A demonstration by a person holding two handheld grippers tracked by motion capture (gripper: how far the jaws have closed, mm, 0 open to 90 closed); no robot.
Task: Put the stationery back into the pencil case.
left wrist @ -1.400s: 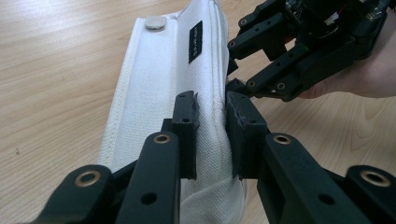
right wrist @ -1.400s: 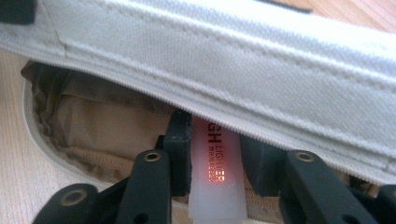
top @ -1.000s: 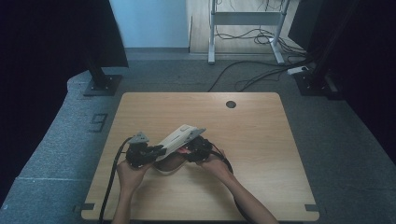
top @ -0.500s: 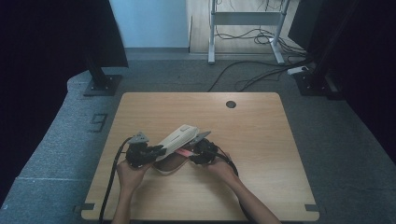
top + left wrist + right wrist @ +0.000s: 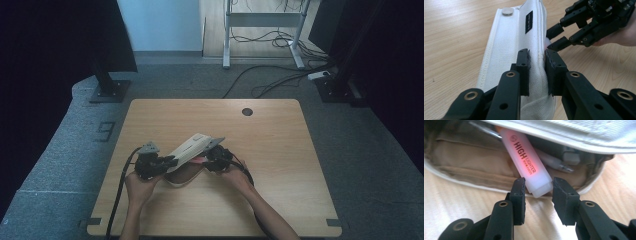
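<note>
Right gripper view: right claw [image 5: 537, 188] is sitting partly open, jaws bracketing the butt end of a pink highlighter [image 5: 526, 161] without clearly touching it; the pen's far end is lying inside the open pencil case [image 5: 469, 160], straight ahead of the claw. Left gripper view: left claw [image 5: 537, 72] is pinching the white canvas flap [image 5: 509, 45] of the case, jaws closed onto the fabric, holding the mouth up off the table [image 5: 454, 37]. Step in hand, as I judge it: handling the highlighter at the case mouth, direction unclear. Next move is calling for the right jaws closing squarely on the barrel while the left is keeping the flap raised.
</note>
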